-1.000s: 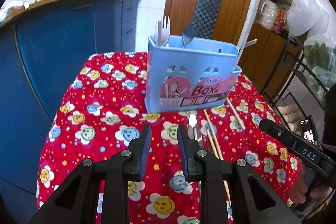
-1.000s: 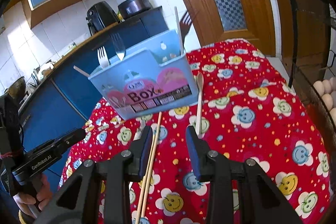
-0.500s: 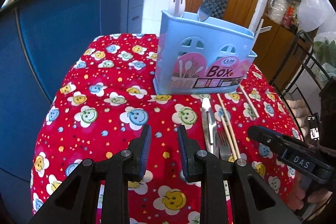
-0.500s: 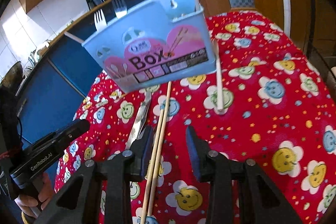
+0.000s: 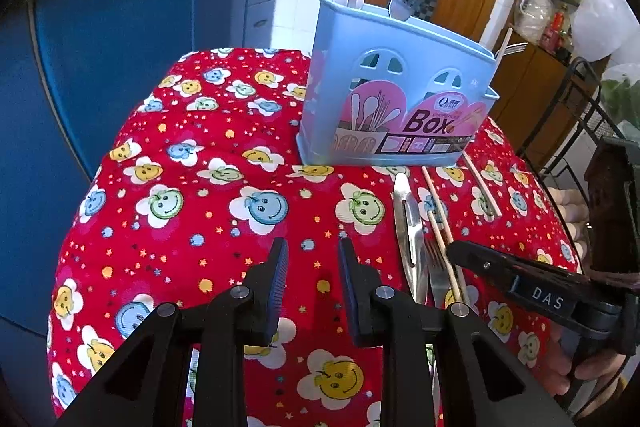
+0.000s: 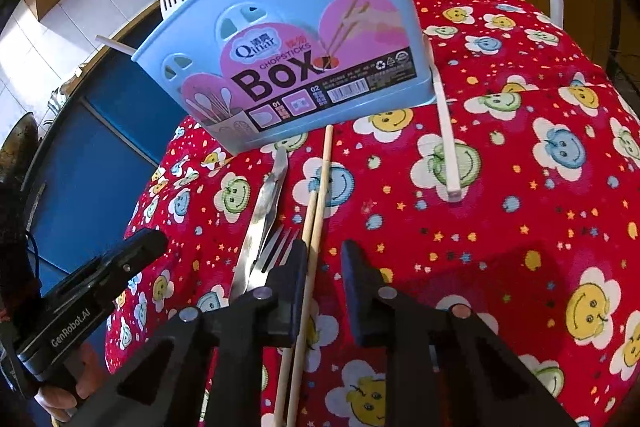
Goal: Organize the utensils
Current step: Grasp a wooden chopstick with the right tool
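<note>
Two wooden chopsticks (image 6: 316,211) flat on red smiley cloth (image 6: 520,227), near side of blue utensil box (image 6: 288,67), between right gripper (image 6: 323,259) jaws, just been closing, narrow gap, not pinched yet. Fork (image 6: 276,251) & tongs (image 6: 260,215) just left. Left gripper (image 5: 312,259) narrow, empty, hovering over cloth.

We note bright, even daylight, sharp focus, strong fisheye bending and dark corners in both views.
</note>
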`<state>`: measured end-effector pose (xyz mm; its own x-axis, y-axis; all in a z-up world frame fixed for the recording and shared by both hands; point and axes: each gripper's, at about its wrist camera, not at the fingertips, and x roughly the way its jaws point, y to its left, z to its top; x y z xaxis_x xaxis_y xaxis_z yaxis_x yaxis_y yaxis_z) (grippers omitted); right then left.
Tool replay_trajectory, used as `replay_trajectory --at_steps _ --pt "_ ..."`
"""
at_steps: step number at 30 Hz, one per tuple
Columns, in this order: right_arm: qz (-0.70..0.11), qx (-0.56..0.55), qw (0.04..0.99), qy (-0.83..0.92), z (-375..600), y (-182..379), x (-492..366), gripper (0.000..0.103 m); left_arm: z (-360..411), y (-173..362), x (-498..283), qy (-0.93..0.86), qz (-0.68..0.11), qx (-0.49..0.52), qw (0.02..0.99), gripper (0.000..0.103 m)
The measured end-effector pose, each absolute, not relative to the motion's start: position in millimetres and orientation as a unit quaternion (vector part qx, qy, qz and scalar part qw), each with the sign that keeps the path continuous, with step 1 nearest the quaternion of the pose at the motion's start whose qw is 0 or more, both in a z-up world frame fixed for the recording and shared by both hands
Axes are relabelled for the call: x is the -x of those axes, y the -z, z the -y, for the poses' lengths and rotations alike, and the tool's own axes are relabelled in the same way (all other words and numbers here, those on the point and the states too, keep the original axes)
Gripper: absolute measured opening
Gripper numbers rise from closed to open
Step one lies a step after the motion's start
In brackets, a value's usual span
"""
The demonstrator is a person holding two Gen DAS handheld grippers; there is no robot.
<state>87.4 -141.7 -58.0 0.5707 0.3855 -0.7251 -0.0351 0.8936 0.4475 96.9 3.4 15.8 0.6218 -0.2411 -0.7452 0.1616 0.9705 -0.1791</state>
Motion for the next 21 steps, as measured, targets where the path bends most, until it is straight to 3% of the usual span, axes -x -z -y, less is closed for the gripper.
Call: replay_trajectory --at_steps 7,21 --pt "-0.453 -0.196 0.860 -0.129 139.1 59.6 -96.0 0.008 -3.2 -14.7 -97.6 0.115 -0.422 0.048 0.898 0.026" --pt "-0.422 -0.217 0.870 -0.133 160.2 41.8 -76.8 0.006 17.4 -11.1 -89.4 0.154 -0.439 0.040 0.884 0.026"
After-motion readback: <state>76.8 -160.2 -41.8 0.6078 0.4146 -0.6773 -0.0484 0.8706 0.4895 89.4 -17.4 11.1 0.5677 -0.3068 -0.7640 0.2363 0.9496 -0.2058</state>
